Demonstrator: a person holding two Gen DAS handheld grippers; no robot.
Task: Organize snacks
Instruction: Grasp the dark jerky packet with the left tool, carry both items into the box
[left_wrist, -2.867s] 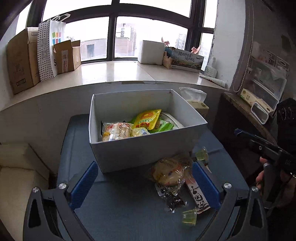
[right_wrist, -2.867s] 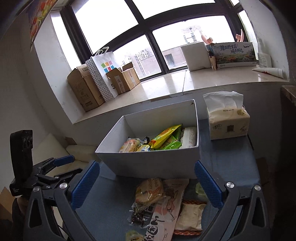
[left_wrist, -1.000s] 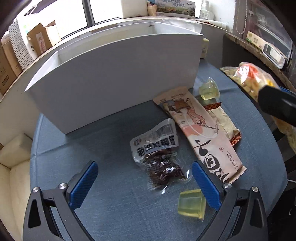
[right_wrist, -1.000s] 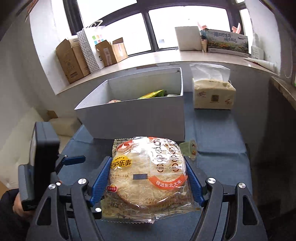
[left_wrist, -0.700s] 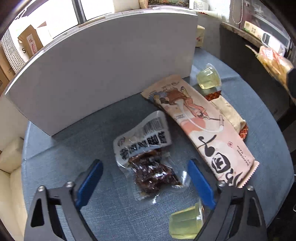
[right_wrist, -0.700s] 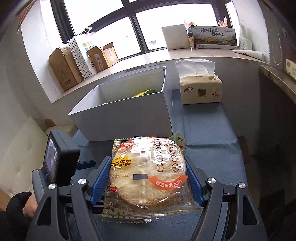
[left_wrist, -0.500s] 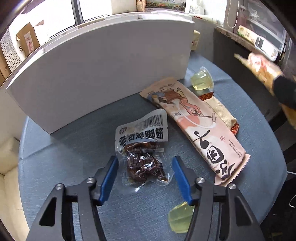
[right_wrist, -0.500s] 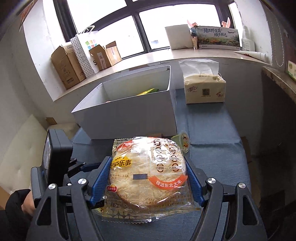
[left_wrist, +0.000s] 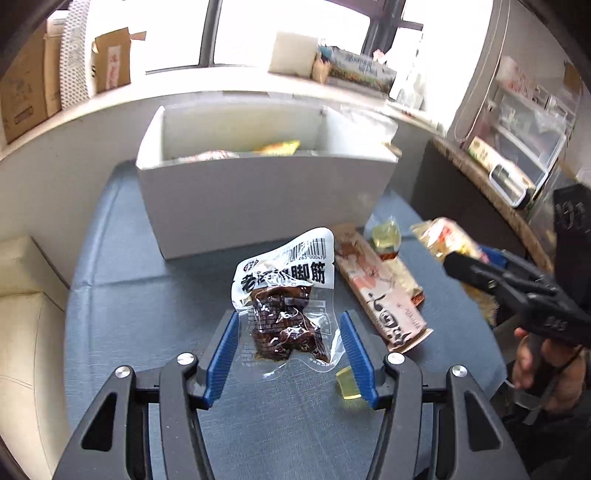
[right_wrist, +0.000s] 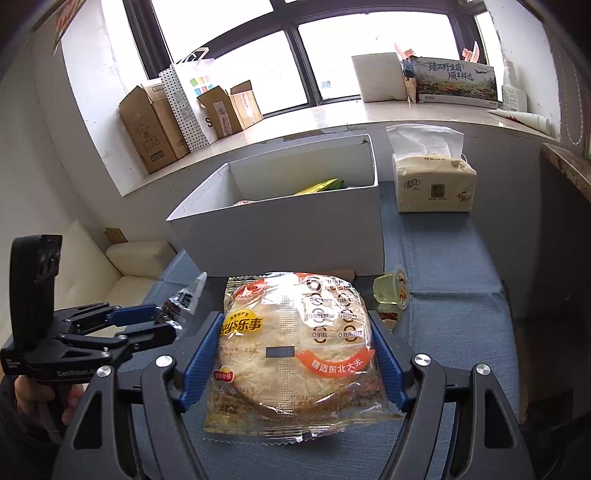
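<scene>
My left gripper (left_wrist: 288, 332) is shut on a clear packet of dark braised meat (left_wrist: 284, 299) and holds it above the blue table (left_wrist: 140, 306). My right gripper (right_wrist: 295, 350) is shut on a round rice-cracker packet (right_wrist: 295, 347); it shows at the right of the left wrist view (left_wrist: 447, 240). The white box (left_wrist: 258, 199) with snacks inside stands behind both. On the table lie a long pink packet (left_wrist: 380, 291), a jelly cup (left_wrist: 386, 236) by the box, and a yellow jelly cup (left_wrist: 349, 384) under my left gripper.
A tissue pack (right_wrist: 432, 184) stands right of the box. Cardboard boxes (right_wrist: 155, 125) and a paper bag sit on the window sill. A cream sofa (left_wrist: 22, 332) lies left of the table. A shelf with containers (left_wrist: 517, 122) is at the right.
My left gripper closed on the meat packet and lifted it off the table. My right gripper kept holding the rice-cracker packet and rose slightly.
</scene>
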